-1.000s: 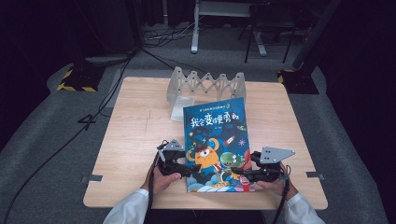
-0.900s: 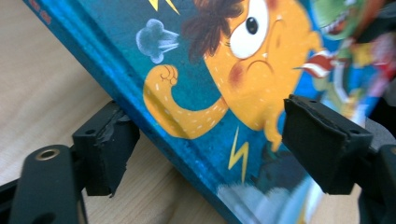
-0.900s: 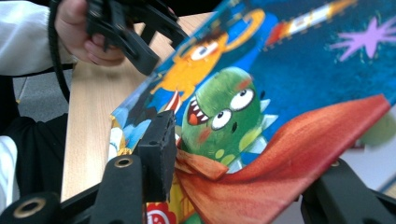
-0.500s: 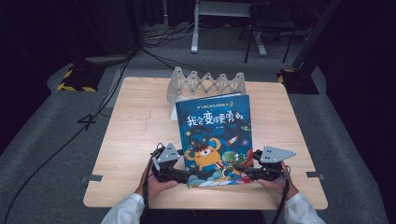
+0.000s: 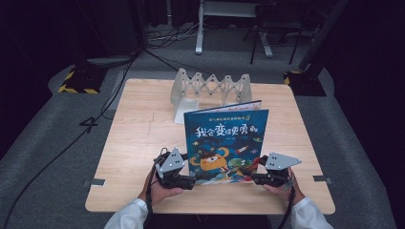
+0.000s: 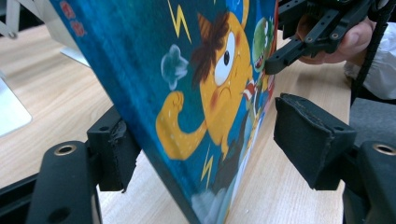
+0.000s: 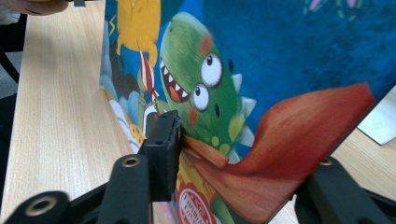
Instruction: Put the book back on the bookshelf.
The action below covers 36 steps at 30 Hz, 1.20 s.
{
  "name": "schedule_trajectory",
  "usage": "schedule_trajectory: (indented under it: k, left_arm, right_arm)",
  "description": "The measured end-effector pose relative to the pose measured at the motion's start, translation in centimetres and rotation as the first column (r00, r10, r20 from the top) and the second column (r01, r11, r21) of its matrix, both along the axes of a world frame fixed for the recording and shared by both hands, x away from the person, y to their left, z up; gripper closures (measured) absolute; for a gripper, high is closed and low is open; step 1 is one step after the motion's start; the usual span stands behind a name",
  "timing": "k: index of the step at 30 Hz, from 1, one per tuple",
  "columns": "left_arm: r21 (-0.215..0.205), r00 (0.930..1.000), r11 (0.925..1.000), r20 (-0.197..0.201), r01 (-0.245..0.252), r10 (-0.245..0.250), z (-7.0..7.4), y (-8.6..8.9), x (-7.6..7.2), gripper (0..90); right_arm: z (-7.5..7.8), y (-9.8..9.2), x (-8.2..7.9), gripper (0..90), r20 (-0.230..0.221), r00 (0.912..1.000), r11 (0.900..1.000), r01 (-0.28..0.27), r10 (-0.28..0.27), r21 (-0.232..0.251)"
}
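A blue picture book (image 5: 224,138) with a yellow monster and a green dinosaur on its cover stands tilted up on its lower edge near the table's front. My left gripper (image 5: 193,180) is at the book's lower left corner. In the left gripper view the book (image 6: 201,93) passes between the jaws of the left gripper (image 6: 210,142): the left pad touches its back, the right pad (image 6: 308,135) stands off it. My right gripper (image 5: 248,175) holds the lower right corner. In the right gripper view one pad (image 7: 161,135) presses on the cover (image 7: 280,70).
A grey zigzag folding rack (image 5: 210,88) stands at the back of the wooden table (image 5: 138,143), with a white plate (image 5: 187,110) at its foot just behind the book. Cables and a yellow-black striped base (image 5: 76,83) lie on the floor to the left.
The book has been tipped up from a low slant to nearly upright, its top edge rising. Both grippers stay at its bottom corners.
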<state>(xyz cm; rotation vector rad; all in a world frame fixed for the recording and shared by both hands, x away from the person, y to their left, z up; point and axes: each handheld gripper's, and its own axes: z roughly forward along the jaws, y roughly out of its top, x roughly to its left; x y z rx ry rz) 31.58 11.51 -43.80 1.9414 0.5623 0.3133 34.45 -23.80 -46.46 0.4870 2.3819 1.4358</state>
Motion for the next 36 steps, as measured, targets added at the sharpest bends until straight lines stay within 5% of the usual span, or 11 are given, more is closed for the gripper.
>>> schedule_trajectory:
  k: [10, 18, 25, 31, 33, 36]
  left_arm:
    - [0.005, 0.9994, 1.0, 0.035, 0.007, -0.007, 0.3, -1.0, 0.1, 28.8]
    - [0.045, 0.9983, 0.9987, 0.055, -0.022, 0.02, -0.6, -2.0, 0.3, 50.5]
    - [0.028, 0.9947, 0.9978, 0.082, 0.06, -0.062, -1.1, -2.7, -0.2, 62.3]
    - [0.009, 0.9859, 0.9907, 0.097, 0.136, -0.136, -1.4, -3.4, -0.7, 79.5]
    - [0.014, 0.9854, 0.9905, 0.101, 0.137, -0.137, -1.4, -3.6, -0.8, 81.5]
    - [0.019, 0.9834, 0.9891, 0.106, 0.146, -0.147, -1.4, -3.7, -0.9, 82.3]
  right_arm:
    - [-0.4, -0.2, -0.1, 56.9, 0.017, 0.9998, 1.0, 0.011, -0.011, -0.002]
    - [-0.5, -0.4, -0.9, 57.4, 0.05, 0.9982, 0.999, 0.036, -0.034, -0.028]
    - [-0.8, -2.1, -1.9, 54.2, 0.037, 0.9966, 0.996, 0.075, -0.073, -0.051]
    - [0.1, -5.3, -1.6, 48.1, 0.005, 0.9863, 0.984, 0.164, -0.165, 0.07]
    - [0.7, -5.2, -1.2, 44.7, 0.017, 0.9796, 0.975, 0.197, -0.2, 0.098]
    - [1.4, -4.2, -0.5, 42.6, 0.032, 0.9833, 0.979, 0.175, -0.179, 0.104]
